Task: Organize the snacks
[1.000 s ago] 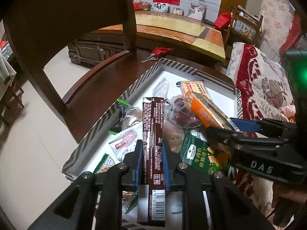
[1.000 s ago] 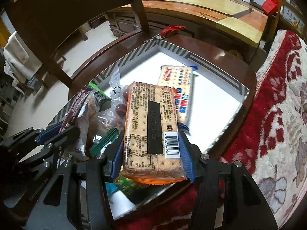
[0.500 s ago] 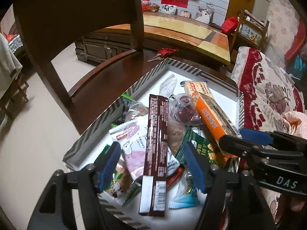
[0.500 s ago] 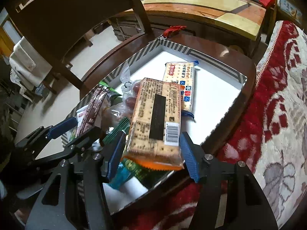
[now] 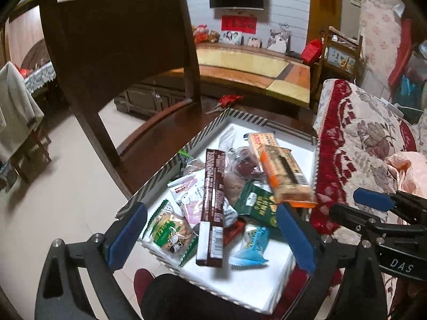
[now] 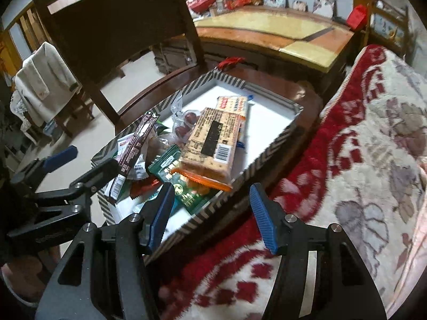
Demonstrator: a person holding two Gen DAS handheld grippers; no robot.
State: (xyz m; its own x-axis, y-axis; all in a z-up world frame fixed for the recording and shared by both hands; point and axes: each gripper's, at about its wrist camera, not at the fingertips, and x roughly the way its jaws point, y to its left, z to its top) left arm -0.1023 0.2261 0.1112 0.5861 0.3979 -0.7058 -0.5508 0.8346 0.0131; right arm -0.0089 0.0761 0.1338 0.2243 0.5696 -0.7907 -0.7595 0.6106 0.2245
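Both grippers are hanging empty over the near end of the snack box (image 5: 241, 116). The left gripper (image 5: 210, 236) is spreading its jaws, with nothing pinched between them; the right gripper (image 6: 210, 213) is standing part-spread, also gripping nothing.

Most of the snacks are piling up at the near left of the box. The long brown chocolate bar (image 5: 212, 200) is lying across the heap with its near end sticking out over smaller packets, and the cracker pack (image 6: 210, 146) is leaning tilted on a green packet (image 5: 257, 204) and a clear bag of red fruit (image 6: 185, 125). To my eye, both are resting loosely, so a nudge could be sending them sliding, the bar possibly over the near wall.

A second risk is crowding: the two grippers are working near each other, and a reach into the heap could be knocking one against the other or dragging neighbouring packets along.

Around the box, a dark wooden chair (image 5: 120, 53) is rising on the far left and a red patterned blanket (image 6: 360, 133) is pressing close on the right, narrowing the approach. A second cracker pack (image 6: 234, 105) is lying flat farther in, and the far right floor of the box is looking mostly bare.
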